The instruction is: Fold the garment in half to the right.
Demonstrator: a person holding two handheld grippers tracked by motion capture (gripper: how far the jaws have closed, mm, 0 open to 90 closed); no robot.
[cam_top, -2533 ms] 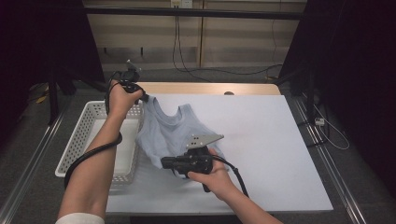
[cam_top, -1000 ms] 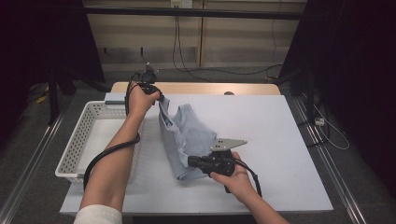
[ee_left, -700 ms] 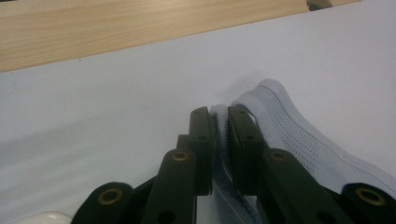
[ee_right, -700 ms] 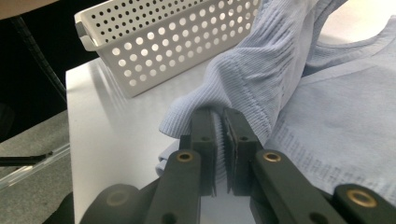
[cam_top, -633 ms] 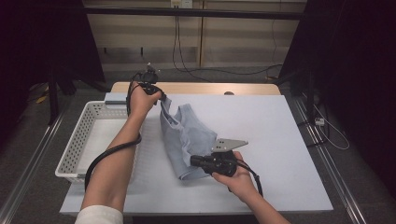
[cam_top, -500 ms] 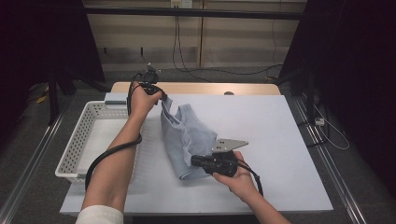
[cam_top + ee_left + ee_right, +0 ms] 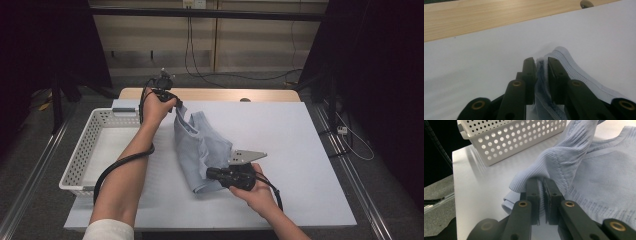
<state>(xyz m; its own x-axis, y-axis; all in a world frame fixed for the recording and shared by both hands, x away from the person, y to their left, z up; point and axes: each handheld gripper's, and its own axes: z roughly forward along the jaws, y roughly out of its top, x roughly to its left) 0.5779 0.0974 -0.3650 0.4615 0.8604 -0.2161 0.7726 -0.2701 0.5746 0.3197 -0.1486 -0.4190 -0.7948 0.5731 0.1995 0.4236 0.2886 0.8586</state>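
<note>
White tabletop [image 7: 300,150], pale blue ribbed garment [image 7: 200,145] stretched lengthwise: left gripper [image 7: 541,67] at the far end, jaws just easing apart around a strap; right gripper [image 7: 541,187] clamped on the near hem, basket [image 7: 95,145] alongside.

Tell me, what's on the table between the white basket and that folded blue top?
Nothing but bare white table, crossed above by the person's left forearm. The high view shows this strip between the basket and the blue top.

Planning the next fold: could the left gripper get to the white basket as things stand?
Probably yes: the left gripper sits just beside the white basket, nothing between, though the blue top is in its jaws.
</note>
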